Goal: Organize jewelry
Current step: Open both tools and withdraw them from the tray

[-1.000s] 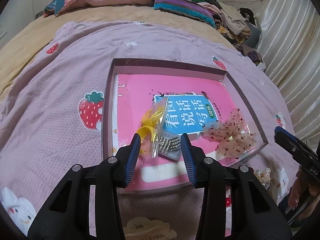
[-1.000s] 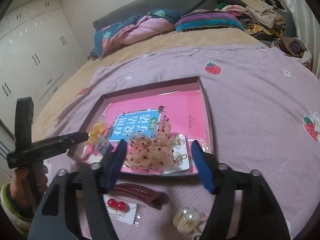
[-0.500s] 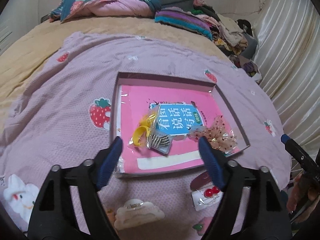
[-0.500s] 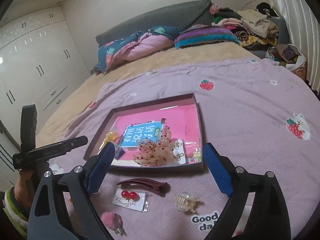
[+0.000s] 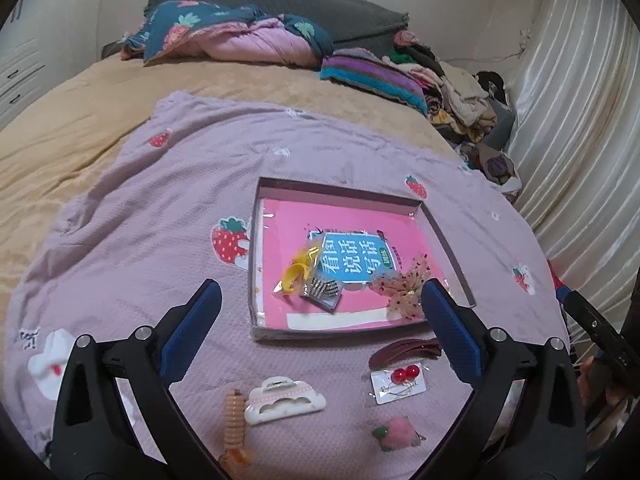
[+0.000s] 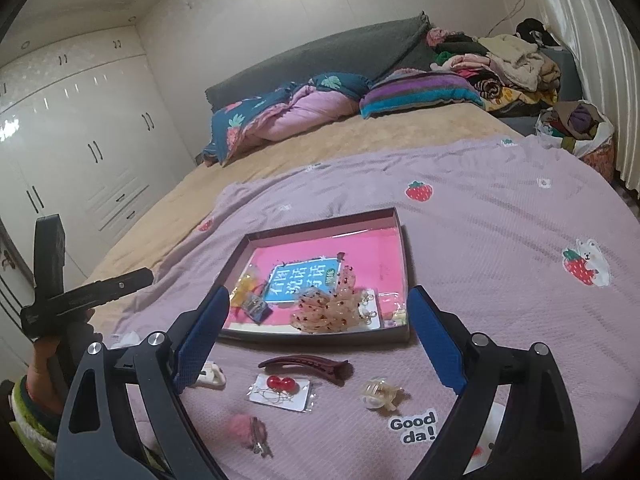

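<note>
A shallow pink-lined box [image 5: 256, 240] [image 6: 404, 272] lies on the lilac blanket. Inside lie a yellow piece [image 5: 296, 274], a bag of dark beads [image 5: 322, 290] and a sheer pink bow [image 5: 408, 290] [image 6: 332, 308]. In front of the box lie a maroon hair clip [image 5: 404, 350] [image 6: 308, 364], a cherry earring card [image 5: 400, 384] [image 6: 280, 390], a white cloud claw clip [image 5: 284, 400], an orange spiral tie [image 5: 234, 420], a pink pompom [image 5: 394, 434] [image 6: 244, 428] and a clear claw clip [image 6: 380, 394]. My left gripper [image 5: 320, 328] and right gripper [image 6: 318, 336] are both open wide, empty, held above the loose items.
Lilac strawberry blanket [image 5: 140, 220] covers a tan bed. Pillows and a clothes pile [image 6: 500, 64] sit at the far end. White wardrobes [image 6: 80, 140] stand left, a curtain [image 5: 580, 120] right.
Both grippers have pulled back and up from the box, and their jaws have opened wider. The bead bag and yellow piece now lie free in the box.
</note>
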A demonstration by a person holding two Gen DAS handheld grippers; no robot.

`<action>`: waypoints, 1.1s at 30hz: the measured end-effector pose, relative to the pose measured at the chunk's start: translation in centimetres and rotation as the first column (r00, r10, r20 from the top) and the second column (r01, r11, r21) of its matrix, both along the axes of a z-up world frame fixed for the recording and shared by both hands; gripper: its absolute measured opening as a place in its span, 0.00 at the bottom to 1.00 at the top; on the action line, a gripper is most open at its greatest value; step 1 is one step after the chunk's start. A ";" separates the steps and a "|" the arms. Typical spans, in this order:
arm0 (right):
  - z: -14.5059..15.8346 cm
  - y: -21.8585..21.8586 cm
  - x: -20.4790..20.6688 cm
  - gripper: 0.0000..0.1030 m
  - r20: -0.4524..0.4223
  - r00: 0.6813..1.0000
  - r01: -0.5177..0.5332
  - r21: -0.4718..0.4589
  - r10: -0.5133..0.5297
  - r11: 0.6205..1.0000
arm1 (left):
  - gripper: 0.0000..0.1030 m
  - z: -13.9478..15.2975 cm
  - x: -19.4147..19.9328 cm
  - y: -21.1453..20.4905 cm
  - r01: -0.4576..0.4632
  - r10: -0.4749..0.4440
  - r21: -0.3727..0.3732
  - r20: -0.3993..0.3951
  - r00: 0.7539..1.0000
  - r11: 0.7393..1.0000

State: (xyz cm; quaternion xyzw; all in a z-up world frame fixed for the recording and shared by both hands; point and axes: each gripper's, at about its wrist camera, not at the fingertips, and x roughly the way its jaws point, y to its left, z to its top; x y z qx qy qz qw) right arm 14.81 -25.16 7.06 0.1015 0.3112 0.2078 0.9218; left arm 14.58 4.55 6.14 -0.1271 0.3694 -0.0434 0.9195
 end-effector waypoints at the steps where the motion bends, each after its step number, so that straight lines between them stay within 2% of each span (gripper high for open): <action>1: 0.2 0.0 -0.2 0.87 0.005 1.000 -0.002 -0.001 0.002 1.000 | 0.91 0.2 -0.3 0.0 -0.003 0.003 0.003 0.007 1.000 1.000; 14: 1.9 0.3 -3.0 0.87 0.045 0.998 -0.030 -0.008 0.031 1.000 | 0.91 1.5 -3.7 0.4 -0.021 0.021 0.009 0.059 0.998 1.000; 22: 1.9 1.0 -4.6 0.87 0.044 0.997 -0.062 -0.028 0.063 0.998 | 0.91 0.6 -5.0 0.7 -0.024 0.024 0.013 0.036 0.999 1.000; 33: -0.3 2.7 -5.8 0.87 -0.006 0.994 -0.114 -0.069 0.113 0.991 | 0.91 -1.7 -6.7 0.9 -0.023 0.024 0.031 -0.019 1.000 0.999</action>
